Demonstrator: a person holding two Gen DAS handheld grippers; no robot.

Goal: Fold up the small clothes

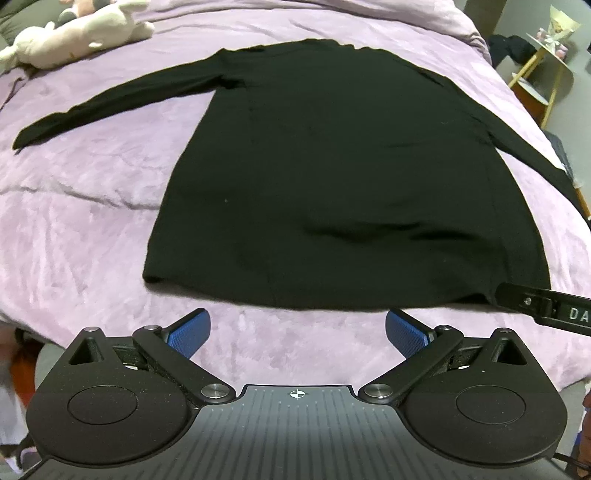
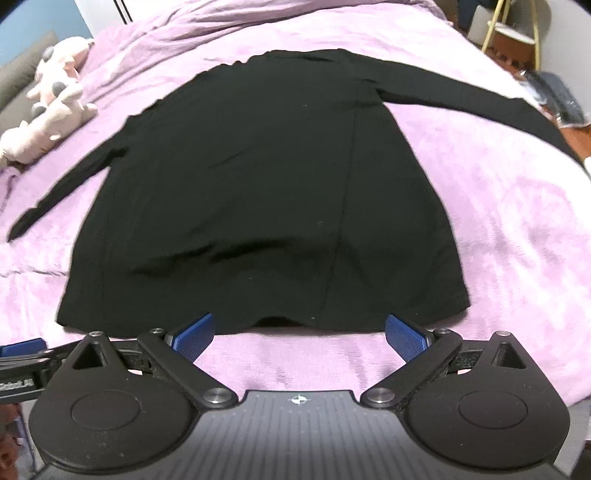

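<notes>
A black long-sleeved top [image 1: 325,166] lies flat on a lilac bedspread [image 1: 81,206], hem toward me, sleeves spread left and right. It also shows in the right wrist view [image 2: 258,192]. My left gripper [image 1: 297,328] is open and empty, just short of the hem, near its middle. My right gripper [image 2: 299,332] is open and empty, its blue fingertips [image 2: 195,332] at the hem's edge. The right gripper's arm [image 1: 546,308] shows at the hem's right corner in the left wrist view.
A pale pink plush toy [image 1: 74,35] lies on the bed at the far left, also in the right wrist view [image 2: 55,99]. A yellow-legged side table [image 1: 543,62] with small items stands beyond the bed's right edge.
</notes>
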